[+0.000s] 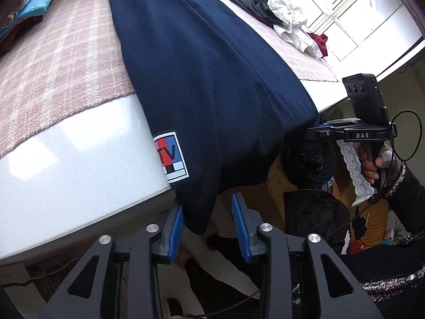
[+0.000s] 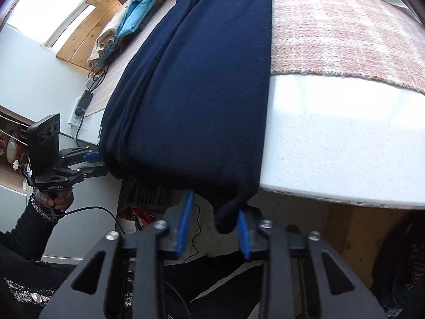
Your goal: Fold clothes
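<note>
A navy blue garment (image 1: 202, 74) with a red, blue and white logo patch (image 1: 171, 155) lies lengthwise on the table and hangs over its near edge. My left gripper (image 1: 208, 223) is open, its blue pads on either side of the garment's hanging left corner. My right gripper (image 2: 213, 220) is open around the hanging right corner of the garment (image 2: 191, 85), which touches the right pad (image 2: 243, 228). Each gripper shows from the side in the other's view, the right (image 1: 321, 129) and the left (image 2: 91, 156), both at the garment's hem.
The white table (image 1: 66, 159) carries a pink checked cloth (image 1: 53, 61). Folded blue and beige clothes (image 2: 124, 18) lie at the far left. A heap of grey, white and red clothes (image 1: 279, 16) lies far right. A power strip with cables (image 2: 82, 106) sits on the table's left edge.
</note>
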A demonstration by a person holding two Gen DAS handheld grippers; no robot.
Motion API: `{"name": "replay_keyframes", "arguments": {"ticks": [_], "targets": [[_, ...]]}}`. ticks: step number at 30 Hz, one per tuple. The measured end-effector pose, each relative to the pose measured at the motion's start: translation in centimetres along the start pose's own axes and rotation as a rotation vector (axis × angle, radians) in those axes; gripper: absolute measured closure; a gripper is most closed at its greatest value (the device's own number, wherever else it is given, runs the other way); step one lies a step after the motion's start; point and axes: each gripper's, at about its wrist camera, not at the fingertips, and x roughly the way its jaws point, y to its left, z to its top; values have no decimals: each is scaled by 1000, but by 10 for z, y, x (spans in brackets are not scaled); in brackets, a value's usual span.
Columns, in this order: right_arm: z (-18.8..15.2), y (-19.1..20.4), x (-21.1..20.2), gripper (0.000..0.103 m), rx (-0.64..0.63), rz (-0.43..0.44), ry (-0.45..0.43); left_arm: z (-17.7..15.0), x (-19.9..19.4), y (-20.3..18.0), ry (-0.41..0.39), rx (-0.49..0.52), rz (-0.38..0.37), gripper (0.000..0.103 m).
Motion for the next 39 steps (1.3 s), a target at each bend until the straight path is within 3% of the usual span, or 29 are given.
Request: {"name": "replay_keyframes", "arguments": {"ticks": [7, 10, 11, 12, 14, 15, 16, 19, 20, 21, 22, 23, 24, 28, 31, 34, 37, 38, 39], "targets": [[-16, -12, -55, 100, 8, -15, -48, -4, -11, -9, -9, 22, 11, 96], [-13, -15, -41, 98, 18, -6, -13, -5, -6, -4, 5, 7, 17, 95], [-11, -12, -35, 98, 5, -29, -1, -6, -4, -2, 9, 2, 19, 88], [-11, -10, -32, 94, -2, -37, 7, -6, -2, 0, 14, -3, 21, 77], [-9, -6, -27, 69, -11, -38, 19, -6, 2, 2, 18, -9, 31, 63], [-10, -7, -28, 51, -11, -35, 11, -5, 5, 4, 17, -15, 31, 59], [-10, -9, -29, 49, -9, -31, -4, -3, 8, 5, 17, -25, 25, 59], [-8, -18, -28, 49, 23, -12, -31, 1, 16, 7, 5, -48, -5, 61], [-7, -19, -26, 49, 33, 9, -36, 2, 18, 7, -1, -50, -11, 73], [-6, -20, -23, 51, 43, 36, -39, 2, 19, 4, 2, -43, -31, 101], [-6, -20, -21, 79, 55, 66, -36, 2, 20, 2, 9, -33, -58, 99], [-7, -19, -20, 97, 66, 80, -28, 2, 17, -3, 4, -10, -69, 101], [-7, -13, -25, 99, 65, 84, -34, 2, 10, -9, -9, 13, -68, 101], [-10, 17, -70, 99, 35, 133, -113, 4, -34, -27, -84, 69, -78, 101], [-15, 13, -89, 100, 51, 90, -146, 3, -38, -25, -96, 70, -80, 101], [-16, -6, -58, 100, 103, 1, -77, 1, -2, -12, -5, 39, -61, 101], [-18, -8, -25, 96, 93, -45, 2, -4, 7, -12, 19, 27, -57, 101], [-17, -7, -22, 96, 82, -60, 7, -7, 10, -11, 25, 22, -56, 97], [-17, -6, -22, 91, 73, -67, 8, -8, 10, -11, 26, 24, -50, 87]]}}
